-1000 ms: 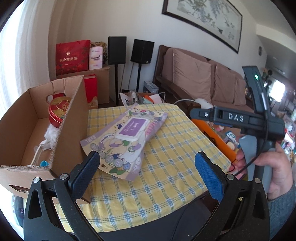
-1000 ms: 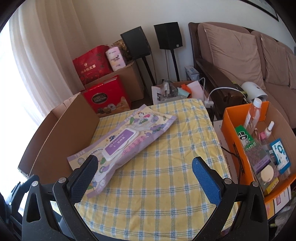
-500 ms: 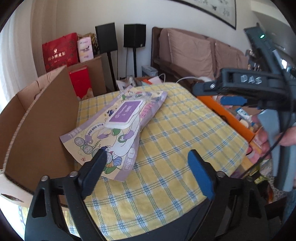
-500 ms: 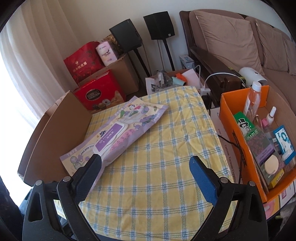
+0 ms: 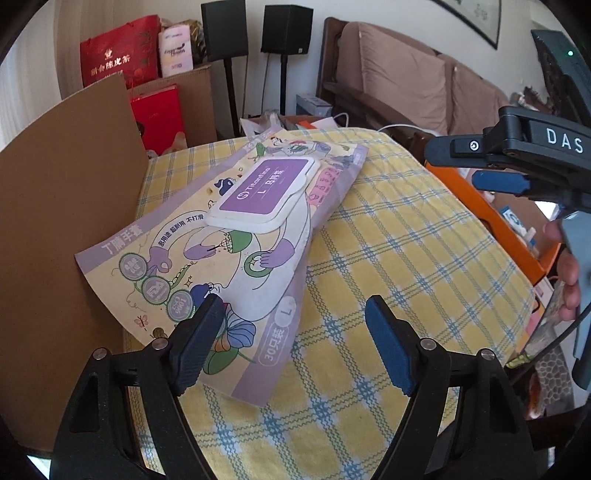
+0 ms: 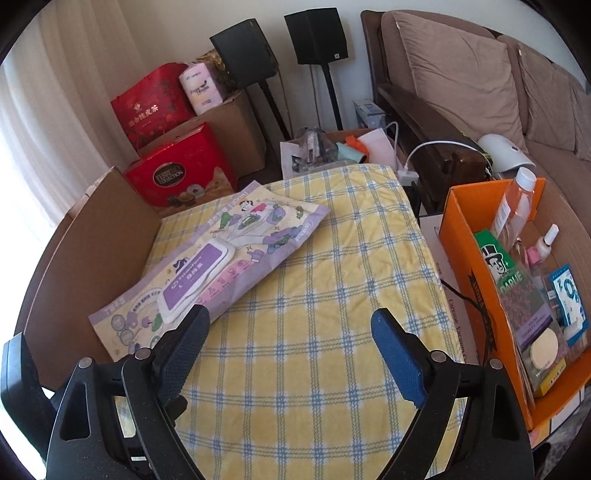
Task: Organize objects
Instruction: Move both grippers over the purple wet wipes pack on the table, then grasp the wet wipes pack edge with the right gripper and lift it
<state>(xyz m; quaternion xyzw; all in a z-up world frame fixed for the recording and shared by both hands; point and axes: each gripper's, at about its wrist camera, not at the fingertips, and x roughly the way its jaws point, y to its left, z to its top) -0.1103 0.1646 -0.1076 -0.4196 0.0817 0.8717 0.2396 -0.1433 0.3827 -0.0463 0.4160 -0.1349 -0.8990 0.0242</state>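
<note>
Glove pack [image 5: 236, 236] flat on tablecloth [image 5: 388, 258], long axis diagonal; left tool [image 5: 293, 345], right tool [image 6: 291, 354] both spread, empty.

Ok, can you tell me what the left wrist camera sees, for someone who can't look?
A flat purple glove pack lies on a yellow checked tablecloth, with the open left gripper at its near end. A brown cardboard box stands left; the right gripper hovers right.

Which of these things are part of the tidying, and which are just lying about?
Part of the job: flat purple-and-cream glove pack with white flip lid, brown cardboard box, orange cardboard box.

Lying about: black speakers, brown sofa, red gift boxes.
</note>
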